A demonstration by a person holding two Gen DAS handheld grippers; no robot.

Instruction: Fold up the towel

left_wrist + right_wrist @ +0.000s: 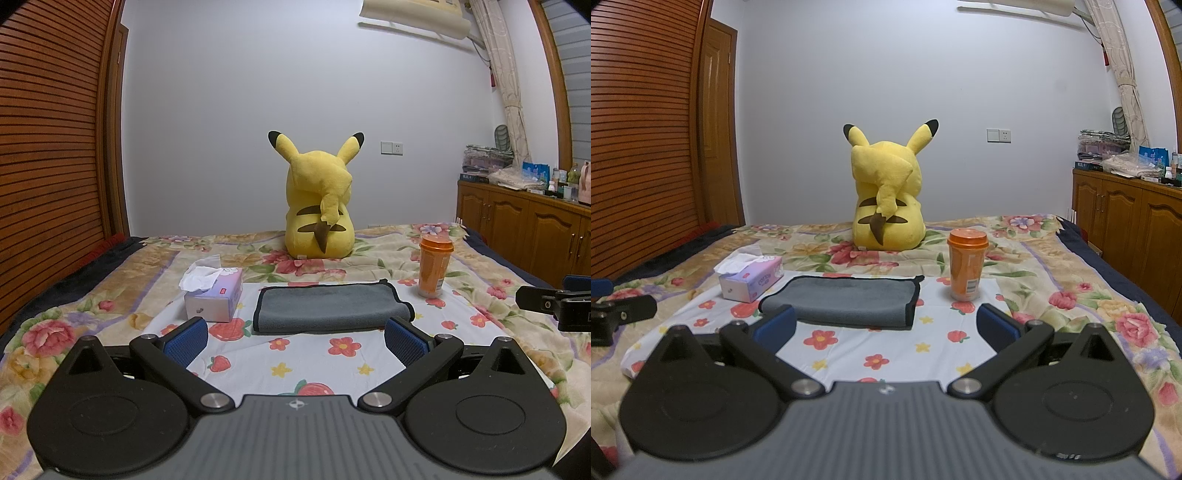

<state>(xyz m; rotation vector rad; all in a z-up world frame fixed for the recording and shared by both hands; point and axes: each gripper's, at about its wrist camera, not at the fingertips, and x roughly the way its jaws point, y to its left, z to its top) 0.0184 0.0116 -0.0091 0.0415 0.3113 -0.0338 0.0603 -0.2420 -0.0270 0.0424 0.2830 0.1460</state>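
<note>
Hovering over the bed, both claws spread wide w/ nothing pinched, 1 folded grey towel lying flat just ahead of them.

Left gripper: blue pads apart, towel straight ahead between the finger lines, its near edge just beyond the tips; right gripper: same spread, towel ahead & slightly left of centre, near its left finger. Count: 1 towel, 1 tissue box ahead-left of left claw, just beside towel; 1 orange lidded cup upright, ahead-right of right claw, near towel but apart; 1 Pikachu plush farther back, back turned to both cams. All sit on a floral sheet. Left view only: tip of the right claw at its right edge. Right view only: tip of the left claw at far left, plus print on the tissue box side.
</note>
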